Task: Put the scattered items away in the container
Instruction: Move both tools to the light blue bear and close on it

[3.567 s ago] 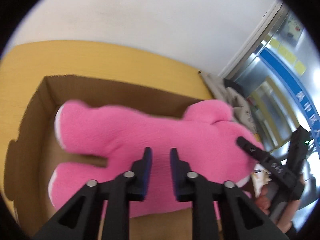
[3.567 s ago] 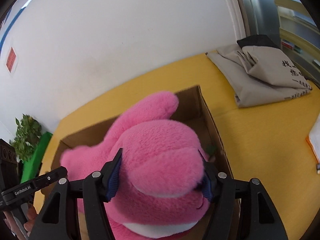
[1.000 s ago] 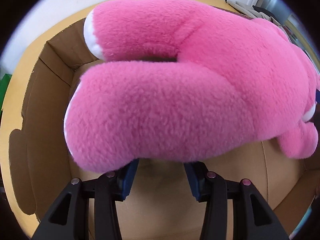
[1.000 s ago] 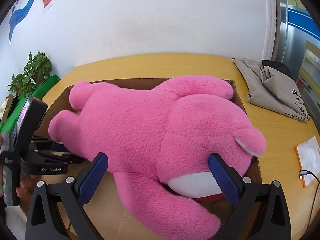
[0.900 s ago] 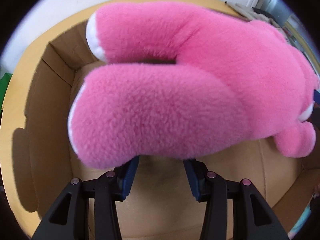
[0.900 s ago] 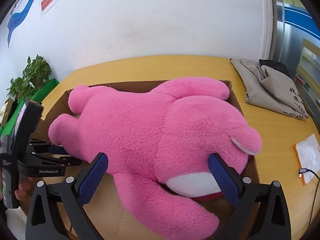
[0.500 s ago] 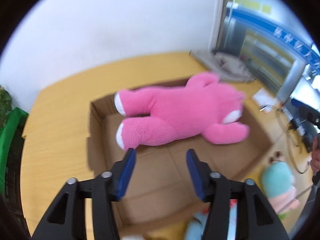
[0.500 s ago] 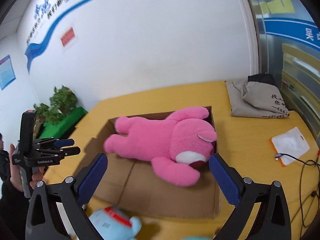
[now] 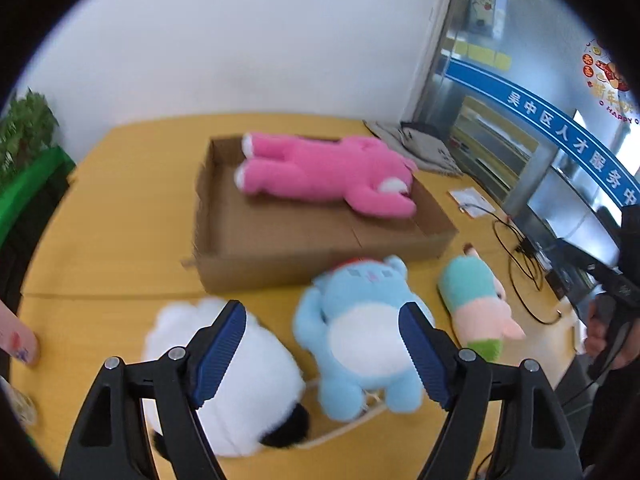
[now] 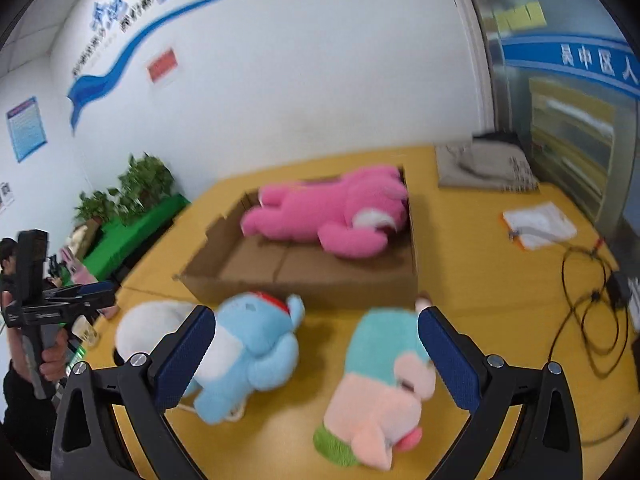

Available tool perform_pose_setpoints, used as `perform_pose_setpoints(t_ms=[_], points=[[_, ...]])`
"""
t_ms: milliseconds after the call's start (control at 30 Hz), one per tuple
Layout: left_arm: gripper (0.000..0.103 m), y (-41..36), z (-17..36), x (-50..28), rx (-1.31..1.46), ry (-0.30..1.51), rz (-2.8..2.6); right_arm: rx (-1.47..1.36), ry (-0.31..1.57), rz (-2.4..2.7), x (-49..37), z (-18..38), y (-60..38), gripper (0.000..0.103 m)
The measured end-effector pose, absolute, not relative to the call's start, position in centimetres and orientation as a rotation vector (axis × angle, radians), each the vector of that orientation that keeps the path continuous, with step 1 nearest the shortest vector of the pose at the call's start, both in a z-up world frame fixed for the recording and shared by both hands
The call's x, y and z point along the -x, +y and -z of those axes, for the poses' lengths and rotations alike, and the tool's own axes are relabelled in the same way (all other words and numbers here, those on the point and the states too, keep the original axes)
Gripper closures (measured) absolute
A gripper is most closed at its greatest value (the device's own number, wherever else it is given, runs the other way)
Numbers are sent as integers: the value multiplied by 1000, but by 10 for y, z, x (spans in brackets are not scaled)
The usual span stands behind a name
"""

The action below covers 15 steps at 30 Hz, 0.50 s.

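Left wrist view: the left tongs (image 9: 322, 344) stand wide apart and empty above the blue plush (image 9: 362, 336). The pink bear (image 9: 324, 174) lies in the cardboard box (image 9: 280, 260) along the far wall, head right, feet left.

Right wrist view: the right tongs (image 10: 316, 354) gape empty over the teal-and-pink plush (image 10: 380, 384), which, though blurred, seems to lie lengthwise on the bench (image 10: 480, 248).

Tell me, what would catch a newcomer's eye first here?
Probably the big pink plush bear lying inside the open cardboard box on the yellow table. In front of the box lie three more toys: a white one, a blue one, and a teal-and-pink one.
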<state>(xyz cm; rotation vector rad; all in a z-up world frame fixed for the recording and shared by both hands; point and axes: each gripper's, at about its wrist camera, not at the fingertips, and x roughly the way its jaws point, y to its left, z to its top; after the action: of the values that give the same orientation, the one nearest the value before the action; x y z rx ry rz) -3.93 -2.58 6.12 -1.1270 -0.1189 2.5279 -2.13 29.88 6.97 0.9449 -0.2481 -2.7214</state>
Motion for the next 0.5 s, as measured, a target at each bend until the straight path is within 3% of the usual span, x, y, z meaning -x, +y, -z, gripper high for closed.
perform_pose_setpoints(t_ms=[200, 500], points=[[24, 19, -23, 38, 1167, -122, -2439, -1165, -216, 2819, 23, -1, 286, 0], [24, 41, 1, 71, 1206, -124, -2380, -1084, -259, 2507, 10, 17, 194, 0]])
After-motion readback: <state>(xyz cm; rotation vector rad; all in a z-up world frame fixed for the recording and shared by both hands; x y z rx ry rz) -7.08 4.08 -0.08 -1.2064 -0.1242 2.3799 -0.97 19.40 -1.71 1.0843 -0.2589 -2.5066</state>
